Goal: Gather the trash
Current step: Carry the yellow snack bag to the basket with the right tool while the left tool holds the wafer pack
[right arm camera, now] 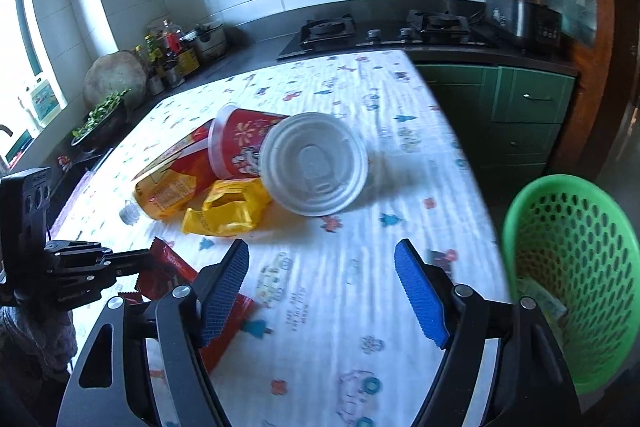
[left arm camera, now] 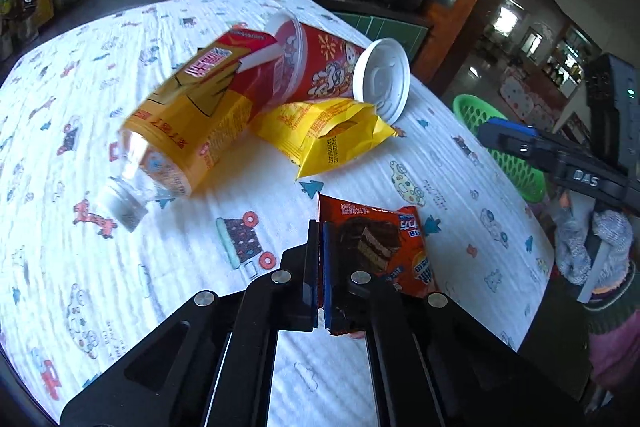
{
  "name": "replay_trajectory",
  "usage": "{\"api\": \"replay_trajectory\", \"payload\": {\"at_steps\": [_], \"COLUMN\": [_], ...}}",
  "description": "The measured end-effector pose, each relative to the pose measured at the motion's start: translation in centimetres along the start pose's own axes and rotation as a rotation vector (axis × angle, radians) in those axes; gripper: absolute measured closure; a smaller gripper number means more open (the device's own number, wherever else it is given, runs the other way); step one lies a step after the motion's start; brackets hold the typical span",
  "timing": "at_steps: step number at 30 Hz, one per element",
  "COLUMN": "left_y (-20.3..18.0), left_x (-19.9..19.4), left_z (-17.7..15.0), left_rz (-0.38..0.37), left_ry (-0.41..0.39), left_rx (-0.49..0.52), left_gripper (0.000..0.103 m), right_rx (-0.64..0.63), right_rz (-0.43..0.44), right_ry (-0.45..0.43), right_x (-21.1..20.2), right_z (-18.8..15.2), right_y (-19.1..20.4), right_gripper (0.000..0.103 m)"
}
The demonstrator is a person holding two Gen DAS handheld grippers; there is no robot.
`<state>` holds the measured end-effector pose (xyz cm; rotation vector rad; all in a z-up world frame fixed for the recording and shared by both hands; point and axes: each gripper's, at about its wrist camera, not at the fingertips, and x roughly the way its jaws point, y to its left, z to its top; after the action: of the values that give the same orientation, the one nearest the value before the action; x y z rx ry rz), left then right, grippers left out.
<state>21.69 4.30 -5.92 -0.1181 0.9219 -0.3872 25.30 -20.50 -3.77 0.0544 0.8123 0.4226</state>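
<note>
Right gripper [left arm camera: 505, 138] body: white letters "DAS" on the black bar
Yellow wrapper [left arm camera: 320, 135]: a line of small black printed digits along its edge, too small to read
Bottle [left arm camera: 188, 119] label: large red East Asian characters on a pale panel, upside down, not legible
Red snack wrapper [left arm camera: 384, 247]: blue and white East Asian lettering, not legible
Red cup [left arm camera: 320, 65]: cartoon figures and a gold sunburst, no readable words
Left gripper [right arm camera: 144, 259] body: faint small lettering, unreadable

Two downward wrist views (shared tablecloth [left arm camera: 240, 155])
</note>
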Motion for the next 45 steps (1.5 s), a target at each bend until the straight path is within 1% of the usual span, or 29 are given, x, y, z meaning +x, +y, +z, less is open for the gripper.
{"api": "replay_trajectory", "payload": {"at_steps": [4,6,8,10,14,16,17,18,20,21,23,27,32,35,45], "left_y": [0.5,0.9,1.2,1.6,2.4,2.6,2.7,2.8,3.0,3.1,3.1,2.7,1.8,1.1,-1.7], "left_x": [-1.5,-2.0,-2.2,-2.5,-2.9,-2.9,-3.0,-3.1,-3.3,-3.4,-3.7,-4.1,-4.6,-4.7,-4.4], "left_z": [-0.3,-0.5,-0.6,-0.8,-1.3,-1.4,-1.5,-1.5,-1.6,-1.6,-1.7,-1.6,-1.5,-1.2,0.6], "left_rz": [0.012,0.022,0.024,0.030,0.031,0.030,0.029,0.028,0.025,0.023,0.020,0.016,0.008,-0.004,-0.038], "left_ry": [-0.021,-0.028,-0.031,-0.033,-0.034,-0.033,-0.032,-0.033,-0.038,-0.041,-0.047,-0.059,-0.069,-0.076,-0.094], "left_rx": [-0.003,-0.006,-0.013,-0.020,-0.030,-0.031,-0.034,-0.037,-0.042,-0.045,-0.049,-0.047,-0.035,-0.029,0.011], "left_gripper": [0.103,0.103,0.103,0.103,0.103,0.103,0.103,0.103,0.103,0.103,0.103,0.103,0.103,0.103,0.103], "right_rx": [0.012,0.034,0.055,0.064,0.104,0.126,0.136,0.143,0.147,0.144,0.135,0.106,0.078,0.084,0.120], "right_rz": [0.056,0.091,0.123,0.127,0.142,0.147,0.153,0.163,0.168,0.171,0.173,0.161,0.154,0.154,0.098], "right_ry": [0.033,0.052,0.062,0.072,0.097,0.111,0.117,0.122,0.119,0.116,0.102,0.069,0.035,0.017,-0.062], "right_x": [2.2,3.5,4.6,5.8,8.0,9.0,9.3,9.6,9.6,9.5,9.0,7.2,4.5,2.8,-3.8], "right_z": [0.6,0.9,1.2,1.5,1.9,2.0,2.0,2.0,1.9,1.9,1.8,1.4,0.6,0.0,-1.9], "right_y": [1.3,1.8,2.3,2.9,3.2,3.2,3.2,3.3,3.4,3.5,3.7,4.0,3.7,3.0,-1.0], "right_gripper": [0.039,0.044,0.046,0.048,0.057,0.058,0.062,0.070,0.077,0.082,0.088,0.090,0.091,0.091,0.091]}}
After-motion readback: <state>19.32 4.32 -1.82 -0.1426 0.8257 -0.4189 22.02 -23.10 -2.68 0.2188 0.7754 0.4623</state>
